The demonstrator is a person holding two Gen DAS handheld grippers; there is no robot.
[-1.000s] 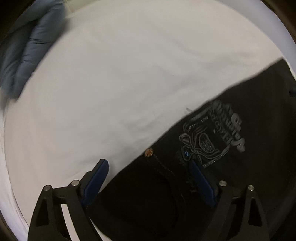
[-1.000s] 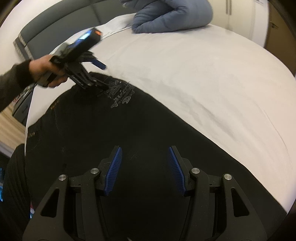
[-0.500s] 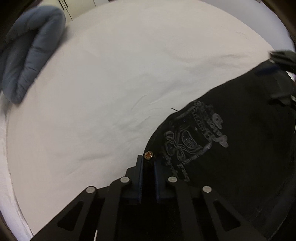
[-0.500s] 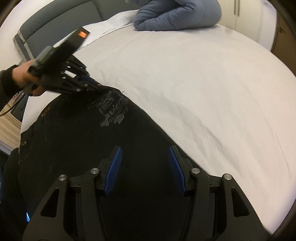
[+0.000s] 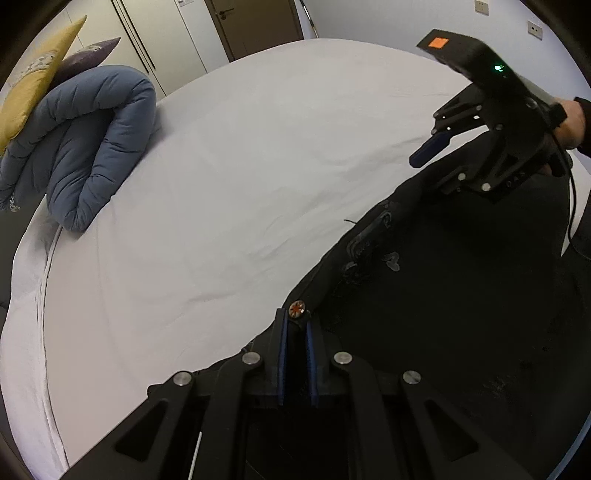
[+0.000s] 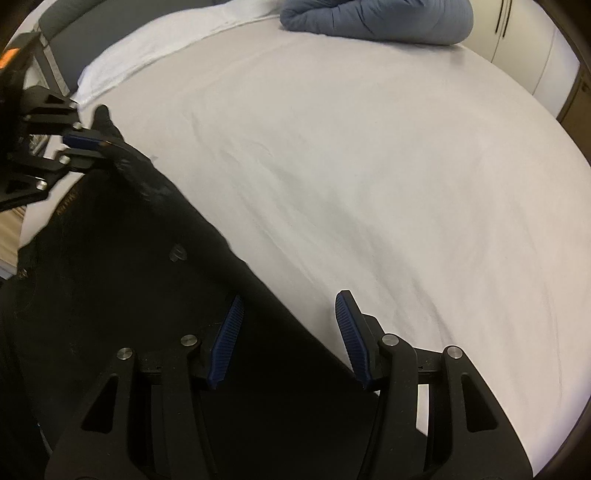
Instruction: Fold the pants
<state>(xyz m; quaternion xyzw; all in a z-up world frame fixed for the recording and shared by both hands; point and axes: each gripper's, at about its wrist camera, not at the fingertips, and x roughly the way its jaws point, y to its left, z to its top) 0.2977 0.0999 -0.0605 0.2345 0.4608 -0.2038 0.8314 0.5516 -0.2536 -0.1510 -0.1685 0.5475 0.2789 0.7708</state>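
Black pants [image 5: 443, 295] with a grey print lie on a white bed sheet [image 5: 240, 184]. My left gripper [image 5: 294, 325] is shut on the pants' waistband, right by a copper button [image 5: 296, 308], and lifts that edge. My right gripper [image 6: 290, 306] is open, its jaws straddling the pants' edge [image 6: 147, 295] farther along, one finger over black cloth, one over the sheet. In the left wrist view the right gripper [image 5: 430, 147] hovers above the pants at upper right. In the right wrist view the left gripper [image 6: 96, 146] pinches the raised corner at upper left.
A folded blue duvet [image 5: 85, 140] lies at the far end of the bed, also in the right wrist view [image 6: 384, 18]. Yellow and purple cushions [image 5: 33, 77] sit behind it. Wardrobe doors and a room door [image 5: 255, 26] stand beyond the bed.
My left gripper closed on the waistband by the button and has raised it. My right gripper, still open, has shifted towards the pants' edge over the sheet.
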